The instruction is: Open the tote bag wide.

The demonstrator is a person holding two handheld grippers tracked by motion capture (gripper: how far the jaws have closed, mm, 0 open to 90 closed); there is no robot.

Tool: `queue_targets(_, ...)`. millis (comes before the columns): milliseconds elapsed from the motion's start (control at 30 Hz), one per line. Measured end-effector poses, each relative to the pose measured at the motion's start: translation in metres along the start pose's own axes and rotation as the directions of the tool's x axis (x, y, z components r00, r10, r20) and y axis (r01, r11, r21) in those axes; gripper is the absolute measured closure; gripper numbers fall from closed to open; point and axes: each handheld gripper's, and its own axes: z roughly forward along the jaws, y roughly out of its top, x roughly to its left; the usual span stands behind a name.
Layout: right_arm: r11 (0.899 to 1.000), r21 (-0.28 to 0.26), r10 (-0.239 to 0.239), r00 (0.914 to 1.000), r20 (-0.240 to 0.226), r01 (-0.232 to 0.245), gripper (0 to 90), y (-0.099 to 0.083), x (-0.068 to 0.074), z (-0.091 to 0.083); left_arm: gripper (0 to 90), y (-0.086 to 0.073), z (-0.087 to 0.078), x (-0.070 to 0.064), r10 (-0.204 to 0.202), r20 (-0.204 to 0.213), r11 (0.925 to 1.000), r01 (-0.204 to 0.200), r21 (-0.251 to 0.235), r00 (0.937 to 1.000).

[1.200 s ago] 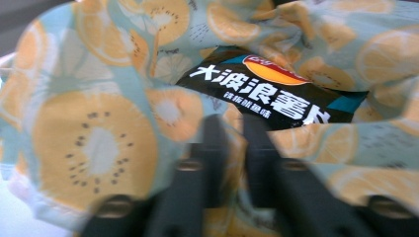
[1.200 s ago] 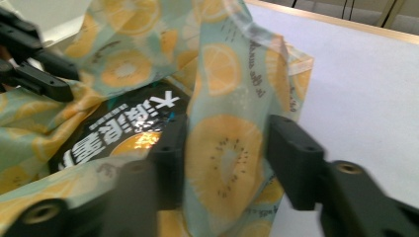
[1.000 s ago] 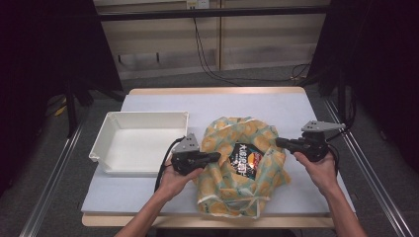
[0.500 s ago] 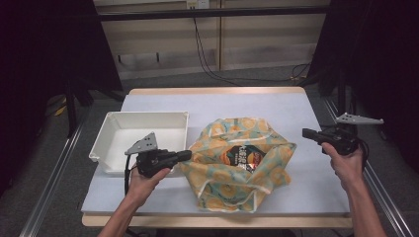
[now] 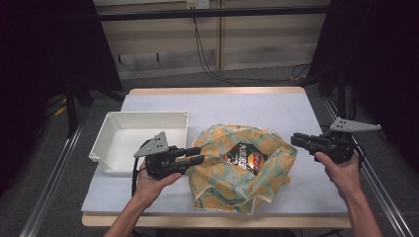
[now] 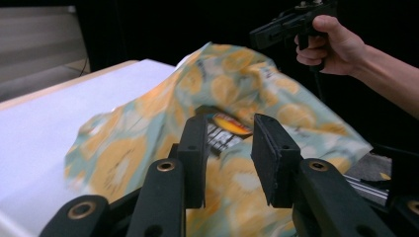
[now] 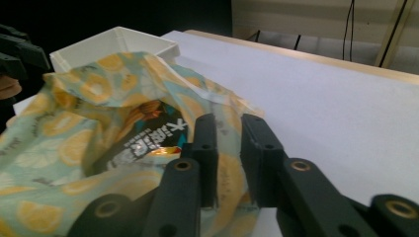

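A cloth bag (image 5: pixel 217 177) printed with lemons lies slumped on the white table, its mouth gaping upward. Inside it lies a dark snack packet (image 5: pixel 244 157) with orange print, also seen in the left gripper view as the packet (image 6: pixel 222 126) and in the right gripper view as the packet (image 7: pixel 148 138). My left gripper (image 5: pixel 197 157) hovers at the bag's left edge, jaws apart and empty (image 6: pixel 228 121). My right gripper (image 5: pixel 295 139) is held just off the bag's right side, its jaws a narrow gap apart with nothing between them (image 7: pixel 228 118).
An empty white tray (image 5: pixel 116 153) sits left of the bag, just behind my left hand. White table top (image 5: pixel 257 106) stretches behind the bag to the wooden far edge. Metal rails run along both sides of the table.
Both grippers pulled outward off the bag, which then slumped wider. The left gripper has since come back to the bag's left edge; the right stays off to the right.
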Motion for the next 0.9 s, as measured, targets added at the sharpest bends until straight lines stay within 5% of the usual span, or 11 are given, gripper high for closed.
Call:
queue_targets(200,0.999,0.006,-0.036,0.9966,-0.074,0.036,77.0,0.007,0.026,0.0,61.9,0.01,0.032,-0.017,0.053,0.064,0.9966,-0.056,0.06,0.9965)
queue_targets(367,0.989,0.112,-0.089,0.9912,-0.099,0.1,73.9,0.01,0.041,0.037,49.7,0.004,0.076,-0.022,0.073,0.099,0.9839,-0.088,0.156,0.9924)
queue_targets(500,0.98,0.171,-0.091,0.9927,-0.079,0.104,66.9,0.01,0.029,0.071,44.9,-0.01,0.097,-0.017,0.072,0.094,0.9674,-0.092,0.236,0.993)
queue_targets(633,0.975,0.208,-0.076,0.9967,-0.026,0.08,57.6,0.006,0.008,0.095,44.4,-0.024,0.102,-0.016,0.077,0.095,0.9585,-0.1,0.267,0.9925)
queue_targets(733,0.969,0.238,-0.06,0.9977,-0.032,0.066,49.2,0.002,-0.001,0.109,44.8,-0.031,0.102,-0.019,0.094,0.1,0.9495,-0.119,0.29,0.9905)
queue_targets(800,0.964,0.261,-0.046,0.9972,-0.06,0.06,43.5,-0.003,-0.004,0.12,48.3,-0.032,0.101,-0.022,0.118,0.109,0.9395,-0.146,0.31,0.987)
queue_targets(900,0.957,0.283,-0.049,0.9961,-0.073,0.067,37.0,-0.006,-0.001,0.131,60.5,-0.033,0.101,-0.023,0.127,0.128,0.9353,-0.162,0.315,0.9836)
